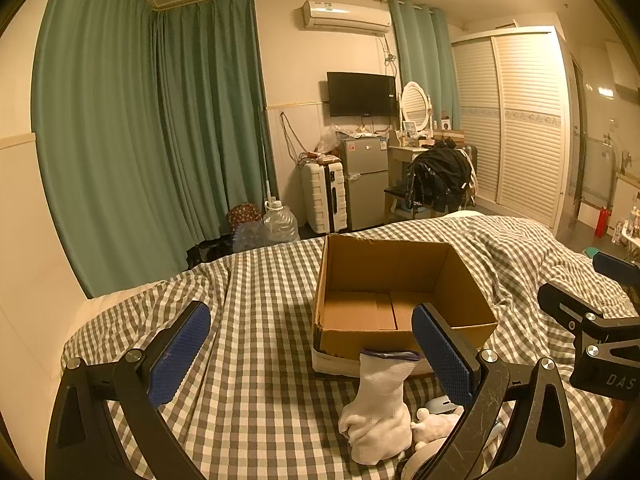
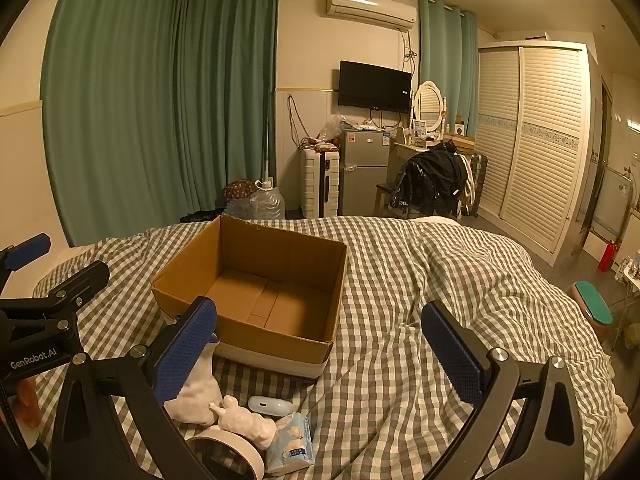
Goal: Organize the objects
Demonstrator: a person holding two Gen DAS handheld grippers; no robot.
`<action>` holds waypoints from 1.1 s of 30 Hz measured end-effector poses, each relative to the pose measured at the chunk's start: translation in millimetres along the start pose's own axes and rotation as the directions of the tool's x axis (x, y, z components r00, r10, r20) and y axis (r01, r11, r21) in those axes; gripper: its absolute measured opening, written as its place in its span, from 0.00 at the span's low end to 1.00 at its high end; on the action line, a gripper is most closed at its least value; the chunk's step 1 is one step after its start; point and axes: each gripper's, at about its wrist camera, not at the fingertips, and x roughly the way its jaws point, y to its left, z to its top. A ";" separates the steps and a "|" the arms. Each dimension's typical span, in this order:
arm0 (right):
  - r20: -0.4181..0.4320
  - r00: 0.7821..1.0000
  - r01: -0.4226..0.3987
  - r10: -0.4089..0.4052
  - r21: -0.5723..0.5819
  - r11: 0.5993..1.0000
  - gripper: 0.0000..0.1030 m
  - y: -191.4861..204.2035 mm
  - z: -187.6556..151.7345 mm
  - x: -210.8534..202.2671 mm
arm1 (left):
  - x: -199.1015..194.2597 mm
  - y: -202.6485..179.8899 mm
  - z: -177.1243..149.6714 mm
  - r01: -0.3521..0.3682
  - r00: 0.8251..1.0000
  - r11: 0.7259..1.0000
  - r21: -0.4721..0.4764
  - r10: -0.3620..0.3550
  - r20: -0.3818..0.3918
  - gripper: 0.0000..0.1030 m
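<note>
Left wrist view: an open cardboard box (image 1: 404, 300) sits on the bed, brown corrugated walls with a ragged near-left corner, its bare floor showing flap seams, a white band along its base. Just in front of it a white knitted sock (image 1: 378, 408) stands upright, its purple-edged cuff touching the box's near wall. Beside the sock lie a small white figurine (image 1: 434, 426) and a pale rounded case (image 1: 439, 403), partly hidden by the finger.

In the right wrist view the same cluster reads better: sock (image 2: 196, 396), figurine (image 2: 244, 424), oval white case (image 2: 266, 405), a soft tissue pack (image 2: 290, 444) printed in blue, and a round white rimmed object (image 2: 228, 454) cut off by the frame edge; its nature I cannot tell.

The left gripper (image 1: 312, 352) hangs over the quilt with its blue textured pads spread wide, holding nothing; the sock stands between them. The right gripper (image 2: 320, 348) is likewise spread wide and bare. Its body reads "DAS" from the left view; the other's reads "GenRobot.AI".

The gingham quilt (image 2: 400, 280), grey and white, is rumpled into folds right of the box, with open bedding there. Beyond the bed's edge: green curtains (image 2: 160, 100), a wall television (image 2: 374, 85), an air conditioner (image 2: 370, 6), a ribbed white suitcase (image 2: 318, 182), a grey fridge (image 2: 364, 168) and a louvred wardrobe (image 2: 532, 140).
</note>
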 end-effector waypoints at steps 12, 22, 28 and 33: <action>-0.010 1.000 -0.008 0.008 -0.011 1.000 0.98 1.1 -2.0 0.8 | 7.0 -1.2 -3.0 0.007 1.000 1.000 0.005 -0.007 -0.024 1.00; -0.108 0.994 -0.028 0.027 -0.004 1.000 0.98 1.5 -13.4 21.8 | 31.3 -5.8 -16.4 0.067 0.992 0.998 -0.001 -0.067 -0.104 1.00; -0.195 0.981 -0.005 -0.004 -0.046 0.999 0.94 4.1 -31.1 41.5 | 60.9 -20.9 -37.8 0.087 0.978 0.995 0.052 -0.075 -0.197 1.00; -0.273 0.962 -0.002 -0.008 -0.037 0.999 0.93 -1.3 -49.6 59.5 | 89.5 -35.1 -65.4 0.122 0.949 0.989 0.082 -0.092 -0.302 0.99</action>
